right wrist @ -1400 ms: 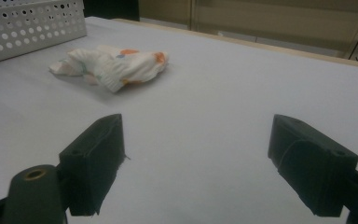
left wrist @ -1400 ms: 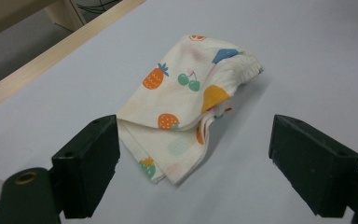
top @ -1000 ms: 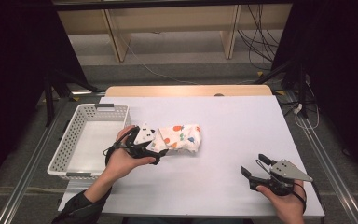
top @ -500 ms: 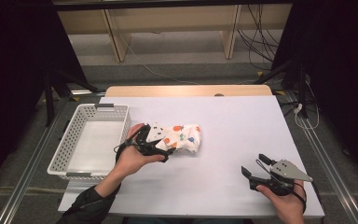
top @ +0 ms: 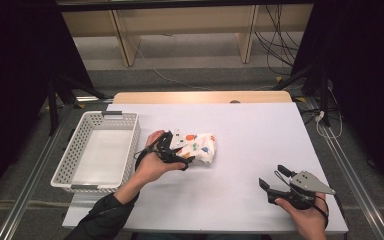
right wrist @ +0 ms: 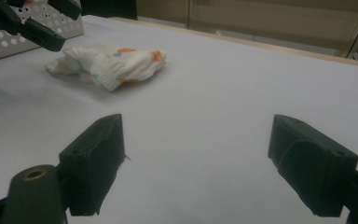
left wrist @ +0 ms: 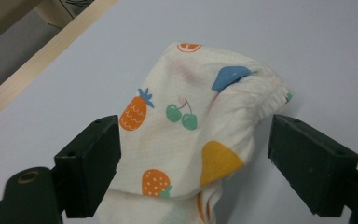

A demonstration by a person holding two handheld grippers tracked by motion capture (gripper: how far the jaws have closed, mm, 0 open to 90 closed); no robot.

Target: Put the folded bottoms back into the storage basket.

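- Fruit-printed cloth [left wrist: 186, 135] lay bunched between the left gripper's [top: 172, 150] wide jaws, seemingly at the grasp step.
- Closing looked next.
- Right gripper [top: 285, 187] sat wide, empty.

Bright even light, dark edges, soft focus

On the table [top: 260, 135], toward its left edge: a basket [top: 80, 170]. Just right of the basket, near the table's middle: a bundled cloth [top: 200, 147]. At the cloth's left end, between basket and cloth: the left gripper [top: 177, 152], jaws spread to either side of the bundle (touching or not, hard to tell). Well apart, at the near right corner: the right gripper [top: 275, 180], jaws spread over bare tabletop, pointed toward the cloth. Behind the table, on the floor: a shelf frame [top: 180, 25].
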